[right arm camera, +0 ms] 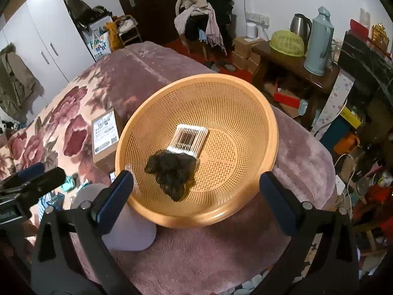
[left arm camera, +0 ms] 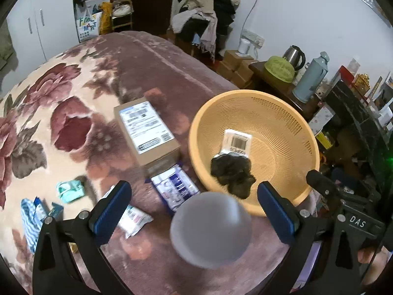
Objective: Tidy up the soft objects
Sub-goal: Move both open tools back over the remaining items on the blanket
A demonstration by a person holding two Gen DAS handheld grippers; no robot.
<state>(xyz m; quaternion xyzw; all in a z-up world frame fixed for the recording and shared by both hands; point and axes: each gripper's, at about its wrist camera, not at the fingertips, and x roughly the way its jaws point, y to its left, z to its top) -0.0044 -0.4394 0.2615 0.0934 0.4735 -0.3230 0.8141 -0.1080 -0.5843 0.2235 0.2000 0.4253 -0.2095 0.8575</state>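
We saw both grippers — left gripper [left arm camera: 194,196], right gripper [right arm camera: 196,186] — spread wide, empty. The orange basket [right arm camera: 270,123], frame centre, held a dark hair net [right arm camera: 172,174] and cotton swabs [right arm camera: 188,139]; small packets [left arm camera: 133,217] at lower left remained outside.

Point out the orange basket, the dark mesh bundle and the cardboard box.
orange basket [right arm camera: 271,125]: right wrist view, right rim.
dark mesh bundle [right arm camera: 169,172]: right wrist view, its middle.
cardboard box [left arm camera: 145,125]: left wrist view, labelled top.
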